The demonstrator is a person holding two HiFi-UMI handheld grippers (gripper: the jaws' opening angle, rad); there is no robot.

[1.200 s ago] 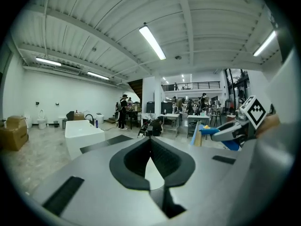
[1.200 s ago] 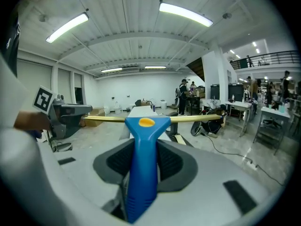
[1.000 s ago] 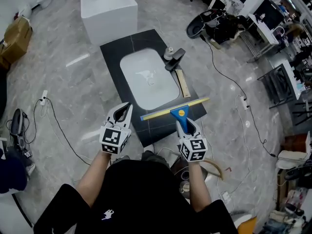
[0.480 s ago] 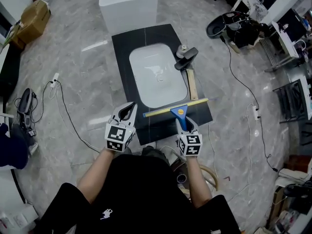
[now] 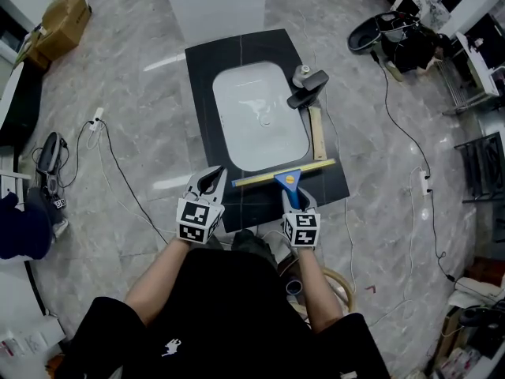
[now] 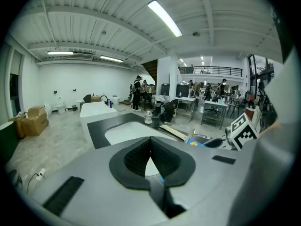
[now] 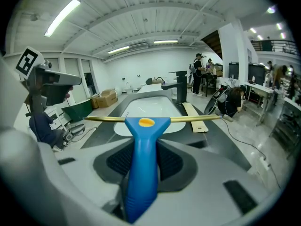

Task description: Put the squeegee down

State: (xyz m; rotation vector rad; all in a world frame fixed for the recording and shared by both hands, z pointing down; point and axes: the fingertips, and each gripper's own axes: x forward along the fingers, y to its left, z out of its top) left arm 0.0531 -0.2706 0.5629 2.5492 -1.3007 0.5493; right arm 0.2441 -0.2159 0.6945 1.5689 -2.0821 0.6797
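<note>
The squeegee (image 5: 289,178) has a blue handle (image 7: 143,173) and a long yellow blade (image 7: 155,119). My right gripper (image 5: 296,202) is shut on that handle, with the blade pointing away from me. The blade lies crosswise over the near strip of the black countertop (image 5: 203,77), just in front of the white basin (image 5: 260,117). I cannot tell whether it touches the surface. My left gripper (image 5: 211,181) is shut with nothing in it, its tips meeting (image 6: 150,139), near the countertop's front left corner. The squeegee's blue head (image 6: 199,144) shows to its right.
A black faucet (image 5: 308,91) stands right of the basin, with a wooden strip (image 5: 318,142) lying beside it. A white block (image 5: 217,2) stands beyond the countertop. Cables (image 5: 118,172) run over the marble floor; a cardboard box (image 5: 57,20) sits far left.
Both grippers have sunk toward the countertop. The squeegee came down with the right one, and its blade now hangs lower over the near strip in front of the basin.
</note>
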